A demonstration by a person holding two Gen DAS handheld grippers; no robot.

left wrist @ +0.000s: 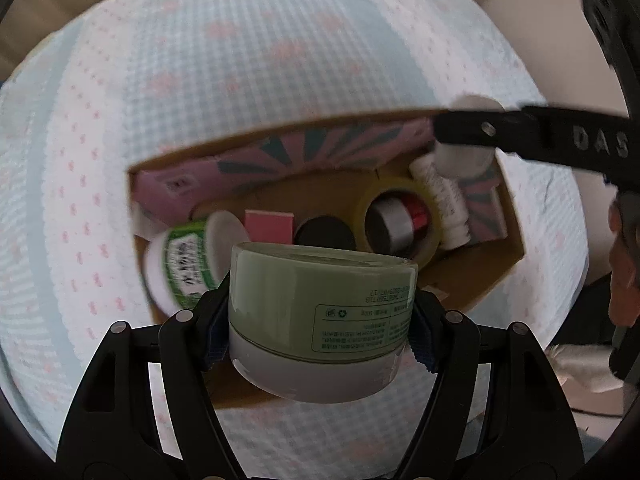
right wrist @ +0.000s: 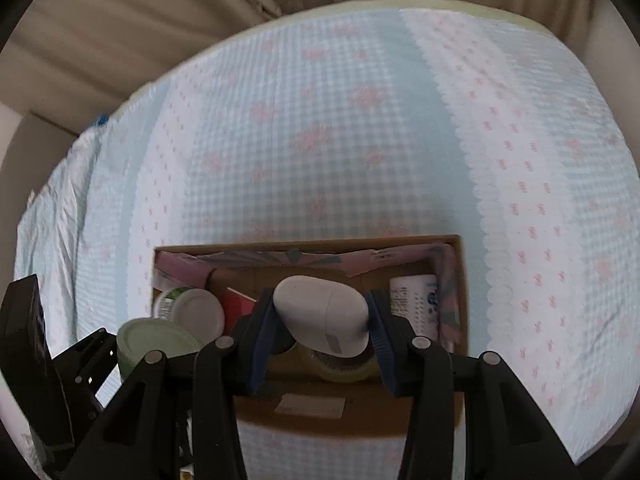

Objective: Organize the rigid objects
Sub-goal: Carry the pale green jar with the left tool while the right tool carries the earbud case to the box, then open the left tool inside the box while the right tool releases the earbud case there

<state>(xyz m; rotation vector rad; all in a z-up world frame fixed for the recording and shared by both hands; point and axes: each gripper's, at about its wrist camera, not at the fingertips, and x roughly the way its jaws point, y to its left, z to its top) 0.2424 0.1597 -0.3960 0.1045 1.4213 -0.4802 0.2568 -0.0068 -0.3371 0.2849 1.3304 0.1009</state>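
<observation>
Below both grippers, cardboard box (right wrist: pixel 452 288) already crowded. Left gripper (left wrist: pixel 320 320) clamps green jar (left wrist: pixel 320 304); right gripper (right wrist: pixel 320 320) pinches white mouse (right wrist: pixel 324 314). Judgement: lower into free gaps beside tape roll (left wrist: pixel 400 216), release low, avoid stacking.

We see a bed (right wrist: pixel 320 140) spread with a pale blue checked cover, pink flowers and white scalloped bands. Behind it hang beige curtains (right wrist: pixel 140 12) in soft, even daylight.
</observation>
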